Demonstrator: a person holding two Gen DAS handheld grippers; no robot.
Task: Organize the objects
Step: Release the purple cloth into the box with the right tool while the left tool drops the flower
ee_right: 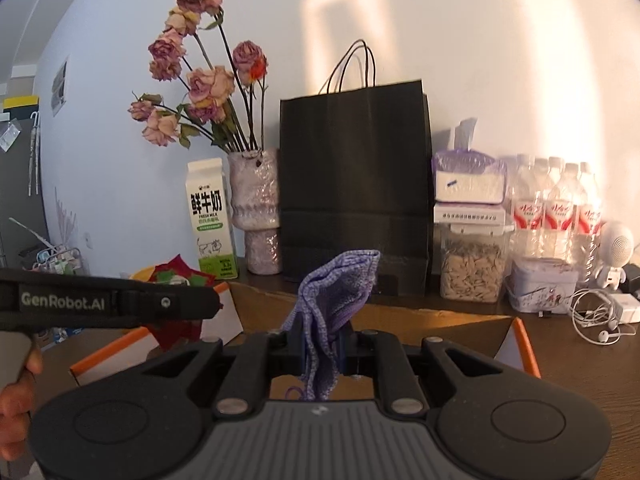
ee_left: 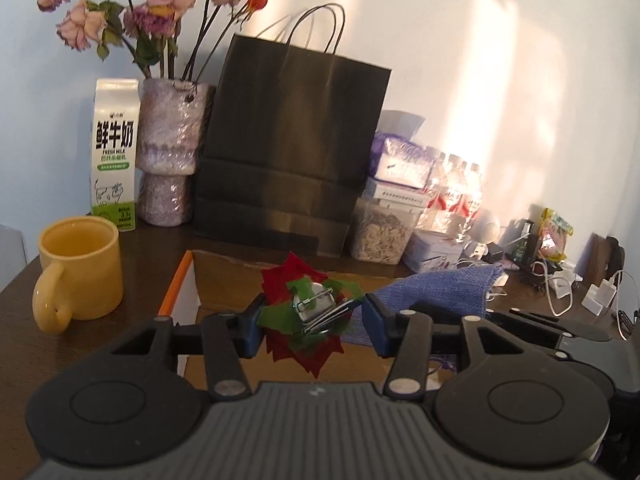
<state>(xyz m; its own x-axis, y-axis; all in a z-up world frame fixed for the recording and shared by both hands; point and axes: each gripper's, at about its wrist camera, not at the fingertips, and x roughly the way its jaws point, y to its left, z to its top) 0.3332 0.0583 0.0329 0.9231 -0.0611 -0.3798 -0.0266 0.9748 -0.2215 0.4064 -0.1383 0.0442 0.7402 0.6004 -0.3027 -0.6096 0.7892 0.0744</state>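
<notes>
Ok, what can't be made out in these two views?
- Cardboard box interior: both views, hidden by the tongs' bodies and the held items.
- Whether the left tongs press the felt flower: left wrist view; only one pad visibly touches it.
- Yellow mug: right wrist view, almost wholly hidden behind the left tongs.
- Black paper bag contents: both views, opaque sides.
- Box label under the tissue pack: too small.

Both grippers: black plastic linkage arms w/ silver rivets, blue finger pads, grey ribbed base. Left gripper (ee_right: 218,304) body side marked "GenRobot.AI", white lettering.
</notes>
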